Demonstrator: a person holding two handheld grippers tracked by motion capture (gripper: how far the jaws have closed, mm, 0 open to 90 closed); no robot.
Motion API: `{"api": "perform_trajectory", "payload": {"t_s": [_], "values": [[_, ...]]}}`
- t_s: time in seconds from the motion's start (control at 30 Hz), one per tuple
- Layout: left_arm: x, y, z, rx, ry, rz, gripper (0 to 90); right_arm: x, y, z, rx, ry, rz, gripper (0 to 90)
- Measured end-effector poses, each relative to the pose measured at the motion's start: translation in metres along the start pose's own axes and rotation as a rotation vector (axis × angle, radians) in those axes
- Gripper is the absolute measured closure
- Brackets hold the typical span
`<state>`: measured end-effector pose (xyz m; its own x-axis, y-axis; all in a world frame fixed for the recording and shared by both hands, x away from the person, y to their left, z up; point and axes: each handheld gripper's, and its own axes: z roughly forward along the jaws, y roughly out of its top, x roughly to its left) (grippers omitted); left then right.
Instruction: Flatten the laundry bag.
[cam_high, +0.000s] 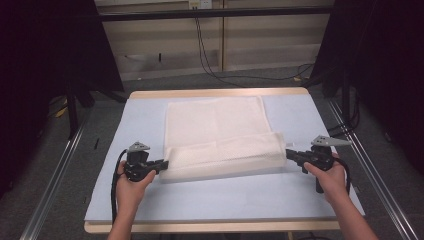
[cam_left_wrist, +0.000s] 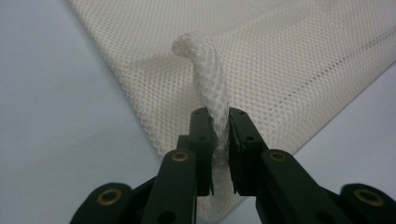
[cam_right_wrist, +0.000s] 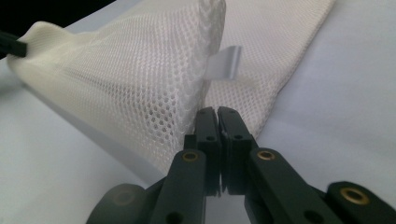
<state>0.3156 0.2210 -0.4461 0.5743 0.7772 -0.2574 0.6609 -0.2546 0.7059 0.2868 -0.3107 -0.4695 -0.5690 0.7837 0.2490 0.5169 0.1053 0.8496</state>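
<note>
One label tab (cam_right_wrist: 224, 63) on right tool's (cam_right_wrist: 217, 112) mesh cloth (cam_right_wrist: 140, 84).

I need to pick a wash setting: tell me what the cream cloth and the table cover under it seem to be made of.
Cloth: an open mesh knit, probably synthetic; regular small holes and a slight sheen show in both gripper views, and it looks soft where the left gripper bunches it. Table cover: a smooth, matte, pale blue sheet, plastic or coated fabric; I cannot tell which.
</note>
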Motion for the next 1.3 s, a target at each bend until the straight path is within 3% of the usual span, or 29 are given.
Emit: {"api": "perform_trajectory", "payload": {"t_s": [0.17, 0.33, 0.67, 0.77, 0.83, 1.3], "values": [[-0.002, -0.001, -0.004, 0.003, -0.001, 0.001, 76.2, 0.004, -0.009, -0.008, 0.021, 0.035, -0.047, 87.9], [-0.004, -0.001, -0.009, -0.001, 0.015, -0.001, 64.7, 0.005, -0.017, -0.01, 0.037, 0.058, -0.082, 85.7], [0.007, -0.004, -0.018, -0.009, 0.006, -0.036, 51.4, 0.006, -0.019, -0.01, 0.041, 0.05, -0.09, 86.2], [0.012, -0.005, -0.019, -0.001, 0.0, -0.046, 51.2, 0.006, -0.019, -0.01, 0.044, 0.042, -0.086, 85.9], [0.013, -0.006, -0.02, 0.003, -0.002, -0.038, 57.1, 0.006, -0.02, -0.009, 0.047, 0.04, -0.091, 86.0], [0.015, -0.006, -0.023, 0.02, 0.001, -0.058, 57.6, 0.006, -0.02, -0.009, 0.045, 0.031, -0.094, 85.5]]}}
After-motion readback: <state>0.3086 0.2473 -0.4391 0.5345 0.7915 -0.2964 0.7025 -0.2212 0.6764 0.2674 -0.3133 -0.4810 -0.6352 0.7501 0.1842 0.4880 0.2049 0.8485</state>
